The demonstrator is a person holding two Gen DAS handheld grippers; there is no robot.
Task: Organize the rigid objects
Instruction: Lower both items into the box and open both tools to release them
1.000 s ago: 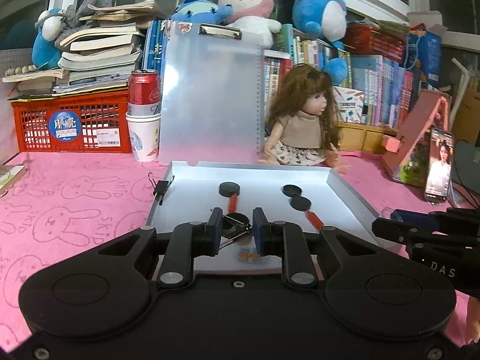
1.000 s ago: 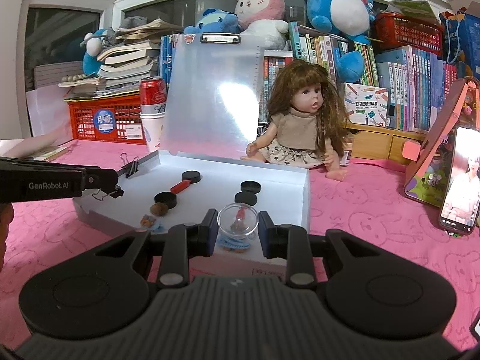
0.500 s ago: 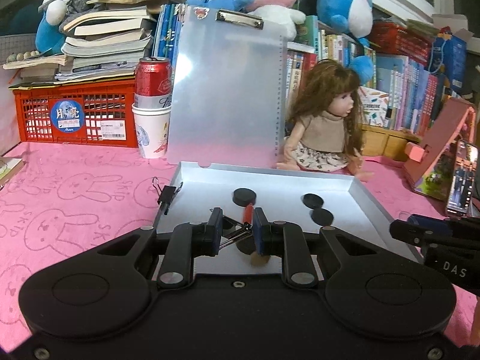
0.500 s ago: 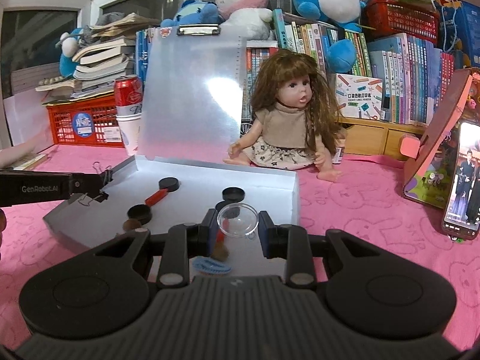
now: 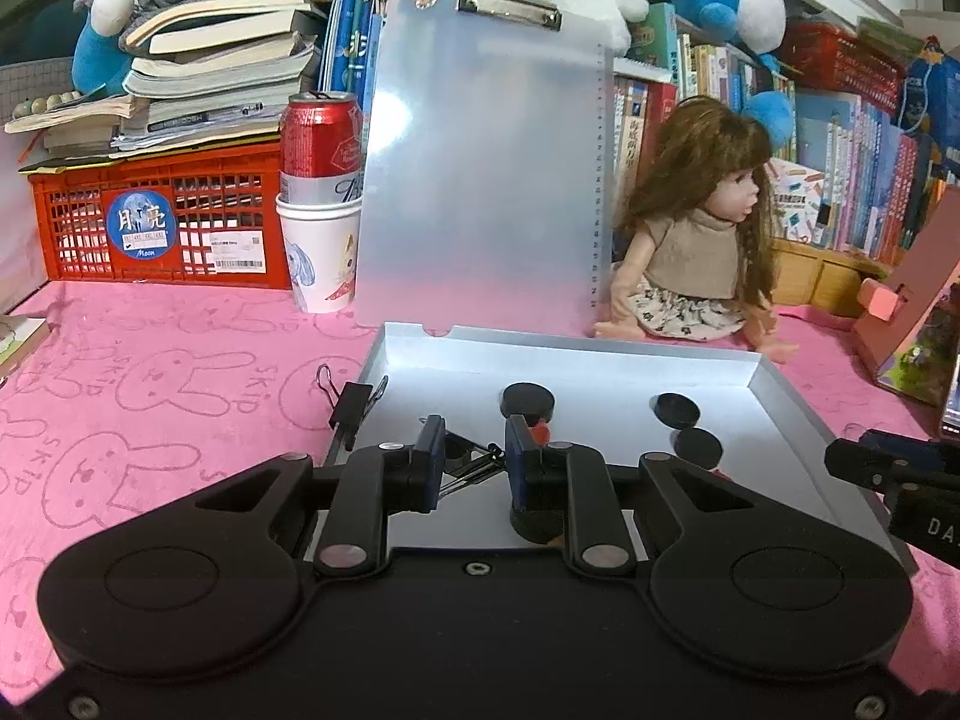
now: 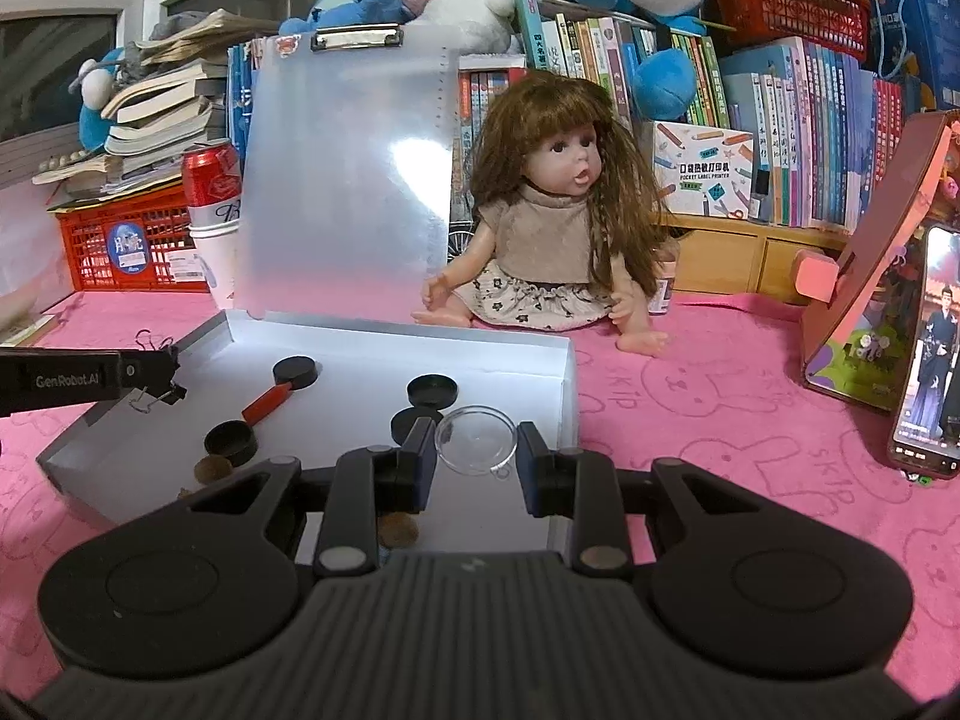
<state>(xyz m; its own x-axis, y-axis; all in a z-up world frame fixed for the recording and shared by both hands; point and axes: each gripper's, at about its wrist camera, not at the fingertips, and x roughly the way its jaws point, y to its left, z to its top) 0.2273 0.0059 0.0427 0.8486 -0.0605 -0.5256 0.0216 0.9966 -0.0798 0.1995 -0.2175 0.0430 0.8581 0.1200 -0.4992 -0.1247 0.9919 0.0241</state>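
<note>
My left gripper [image 5: 474,456] is shut on a black binder clip [image 5: 471,468] with wire handles, low over the near left part of the white tray [image 5: 600,348]. My right gripper [image 6: 476,453] is shut on a clear round dish [image 6: 476,435], held over the tray's [image 6: 420,327] near right corner. Three black discs [image 6: 295,371] [image 6: 429,390] [image 6: 231,441], a red stick [image 6: 267,402] and brown coins [image 6: 213,469] lie in the tray. Another binder clip [image 5: 351,405] sits clipped on the tray's left rim. The left gripper [image 6: 162,375] shows at the right wrist view's left edge.
A doll [image 6: 558,228] sits behind the tray on the pink cloth. A clear clipboard [image 5: 486,168] stands at the tray's back edge, beside a red can in a paper cup [image 5: 321,222] and a red crate [image 5: 150,222]. A phone [image 6: 930,348] and pink stand [image 6: 870,276] are at the right.
Both grippers have moved forward over the tray and a little lower, each keeping its hold. The tray and the things behind it look larger and nearer.
</note>
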